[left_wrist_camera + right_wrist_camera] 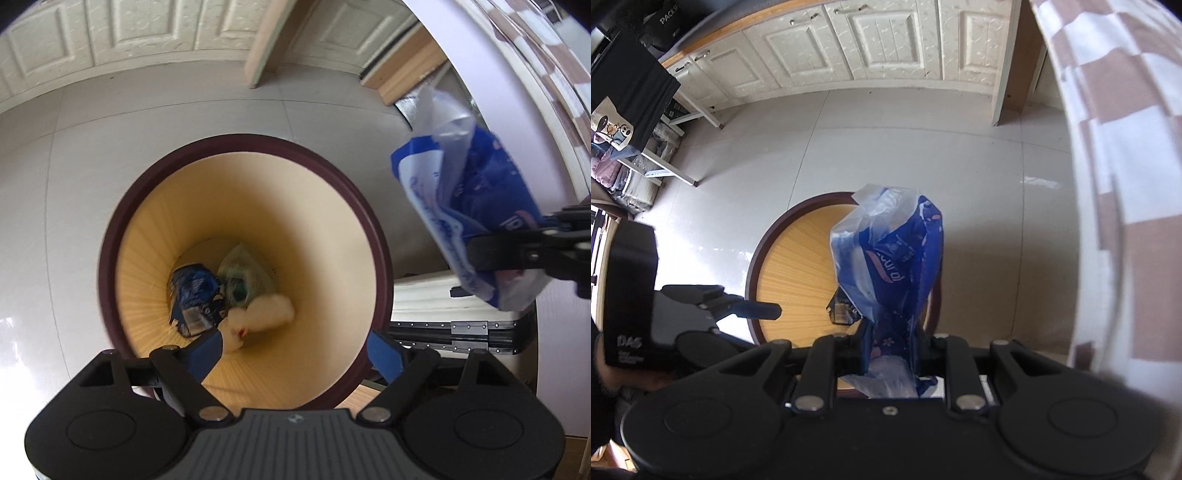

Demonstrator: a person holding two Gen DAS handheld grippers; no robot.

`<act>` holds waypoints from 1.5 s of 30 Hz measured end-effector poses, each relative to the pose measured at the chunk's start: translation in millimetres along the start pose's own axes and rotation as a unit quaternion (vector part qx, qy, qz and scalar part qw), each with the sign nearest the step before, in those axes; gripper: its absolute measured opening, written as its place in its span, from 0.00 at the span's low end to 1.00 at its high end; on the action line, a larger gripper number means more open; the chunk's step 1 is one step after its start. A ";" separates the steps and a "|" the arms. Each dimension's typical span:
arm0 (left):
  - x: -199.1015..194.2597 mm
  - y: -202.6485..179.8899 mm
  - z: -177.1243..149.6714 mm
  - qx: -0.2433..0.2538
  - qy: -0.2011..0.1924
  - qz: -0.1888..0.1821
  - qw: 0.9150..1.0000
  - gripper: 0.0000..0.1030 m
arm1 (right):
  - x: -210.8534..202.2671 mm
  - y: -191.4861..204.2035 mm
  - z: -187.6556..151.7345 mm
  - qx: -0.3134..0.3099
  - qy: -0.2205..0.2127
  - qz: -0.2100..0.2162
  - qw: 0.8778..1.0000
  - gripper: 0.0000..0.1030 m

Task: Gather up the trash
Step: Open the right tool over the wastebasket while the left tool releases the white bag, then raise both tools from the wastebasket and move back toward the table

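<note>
The right gripper (892, 343) pinches the blue wrapper (890, 258); hold it over the bin (768, 240), then let go. The left gripper (295, 350) is wide and empty.

Round bin (373, 236), mouth unobstructed in centre frame of the left wrist view; trash (229, 295) lies only at its bottom. At right, a checked cloth (554, 66) and a pale case (436, 302) crowd the rim. In the right wrist view, open floor (886, 147) spans upper centre; a rack (665, 162) blocks upper left.
</note>
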State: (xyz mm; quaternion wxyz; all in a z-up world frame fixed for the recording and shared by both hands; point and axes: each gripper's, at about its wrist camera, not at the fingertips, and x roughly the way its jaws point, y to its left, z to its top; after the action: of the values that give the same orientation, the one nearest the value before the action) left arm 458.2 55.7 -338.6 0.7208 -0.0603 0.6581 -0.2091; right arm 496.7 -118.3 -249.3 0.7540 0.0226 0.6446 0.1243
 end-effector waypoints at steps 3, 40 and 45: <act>-6.6 1.3 -7.1 -0.012 -0.006 0.009 1.000 0.83 | 8.1 5.3 3.4 -0.008 0.011 0.009 1.000 0.21; -49.9 15.2 -22.5 -0.063 -0.044 0.058 0.995 0.97 | 22.0 17.2 -4.3 -0.044 0.015 -0.012 0.999 0.74; -57.1 14.8 -23.2 -0.065 -0.051 0.068 0.994 0.98 | 15.3 11.7 -12.1 -0.022 0.013 -0.009 1.000 0.82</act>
State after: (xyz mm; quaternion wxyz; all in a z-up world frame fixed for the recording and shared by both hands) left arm 436.2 95.2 -294.2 0.7604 -0.0726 0.6355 -0.1126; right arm 485.1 -105.2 -263.8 0.7467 -0.0008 0.6519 0.1320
